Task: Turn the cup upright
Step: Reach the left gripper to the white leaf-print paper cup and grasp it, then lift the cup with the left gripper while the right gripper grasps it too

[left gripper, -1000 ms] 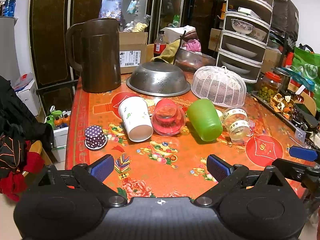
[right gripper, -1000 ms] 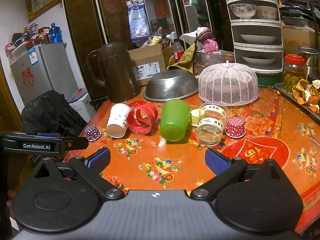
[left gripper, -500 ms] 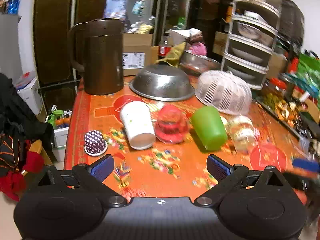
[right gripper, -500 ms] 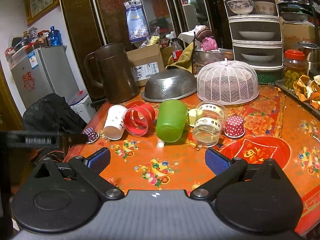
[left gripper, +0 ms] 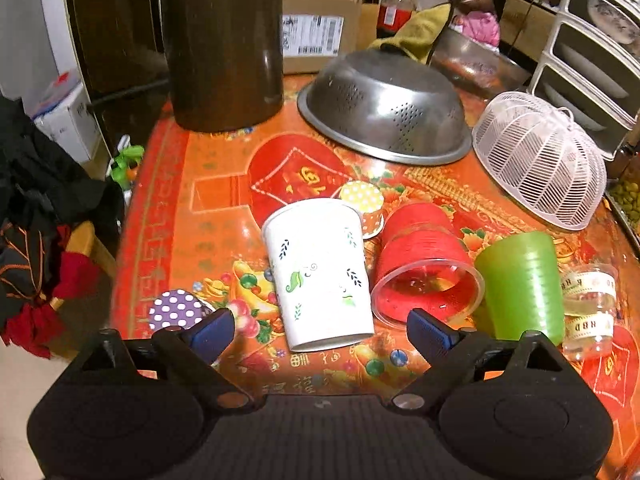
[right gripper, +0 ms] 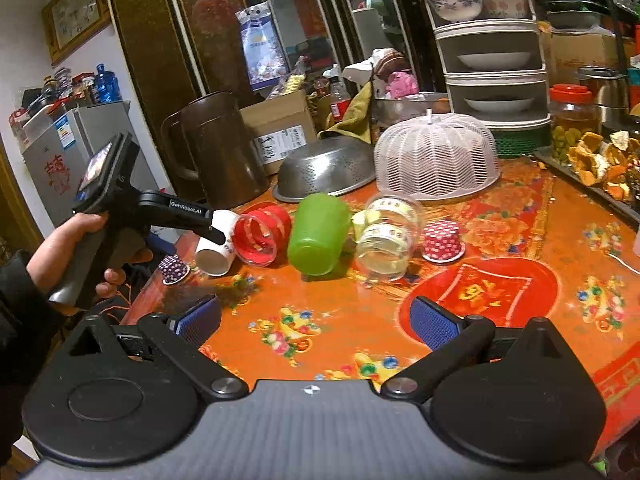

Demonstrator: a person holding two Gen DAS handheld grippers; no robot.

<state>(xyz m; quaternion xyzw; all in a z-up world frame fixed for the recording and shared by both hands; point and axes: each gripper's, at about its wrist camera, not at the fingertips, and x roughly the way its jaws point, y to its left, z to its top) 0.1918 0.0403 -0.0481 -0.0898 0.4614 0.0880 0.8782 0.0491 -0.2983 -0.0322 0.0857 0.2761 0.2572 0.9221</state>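
Orange oilcloth printed with flowers, fruit and red panels of gold Chinese characters covers the desk point(left gripper: 168, 216), which is crowded at its far side by a dark brown jug point(left gripper: 224, 40), an overturned steel colander point(left gripper: 384, 112) and a white mesh food cover point(left gripper: 540, 160).

Directly ahead of the left claw point(left gripper: 320, 330), whose blue pads are spread wide with nothing between them, the white paper cup point(left gripper: 318, 272) lies on its side, its open mouth toward the claw and almost between the fingertips. It carries small green leaf prints. Just to the claw's right of it lies a red plastic cup point(left gripper: 424, 264), then a green cup point(left gripper: 520, 284), both tipped over, and farther right a clear jar point(left gripper: 588, 312) wound with tape reading "HBD". A purple polka-dot cupcake liner point(left gripper: 176, 308) sits just beyond the left pad; a yellow dotted one point(left gripper: 362, 200) sits past the white cup.

The right claw point(right gripper: 316, 320) is also spread wide and empty, well back from the row of cups. Ahead and to its left, a hand point(right gripper: 68, 248) holds the other tool, whose arm reads "GenRobot.AI". A red polka-dot liner point(right gripper: 442, 240) stands ahead, slightly right. The cardboard box point(right gripper: 280, 132) behind the jug bears a barcode label, too small to read.
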